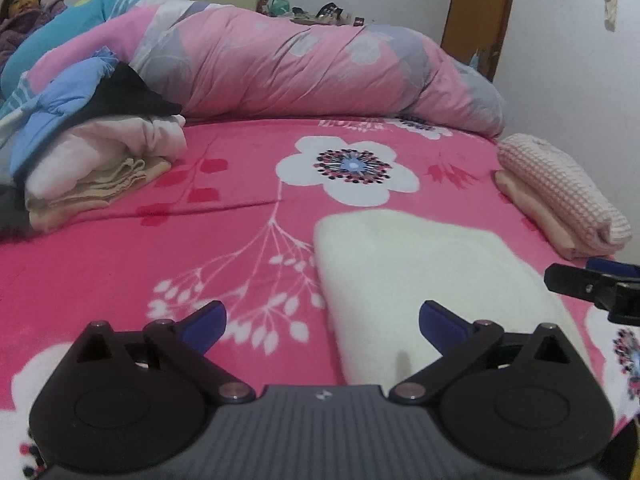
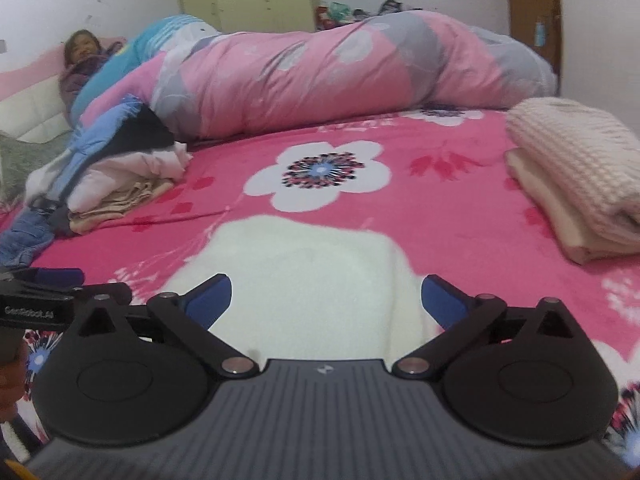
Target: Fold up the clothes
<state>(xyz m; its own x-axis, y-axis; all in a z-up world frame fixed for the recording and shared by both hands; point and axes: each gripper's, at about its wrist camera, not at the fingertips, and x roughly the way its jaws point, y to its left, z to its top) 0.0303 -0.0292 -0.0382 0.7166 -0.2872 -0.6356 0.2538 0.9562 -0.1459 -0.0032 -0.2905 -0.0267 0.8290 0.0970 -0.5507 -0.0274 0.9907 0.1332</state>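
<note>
Cream garment [image 2: 304, 264] lies folded flat on the bed [image 1: 240, 184], just ahead of both my grippers, left [image 1: 322, 326] and right [image 2: 326, 300], fingers spread and empty (low, perhaps to smooth or lift it). Folded pile [image 2: 576, 184] sits rightward, loose heap [image 1: 100, 160] leftward.

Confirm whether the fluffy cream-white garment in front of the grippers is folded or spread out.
Folded: the fluffy cream-white garment lies as a compact rounded-edged block on the pink floral bedspread, no sleeves showing.
</note>
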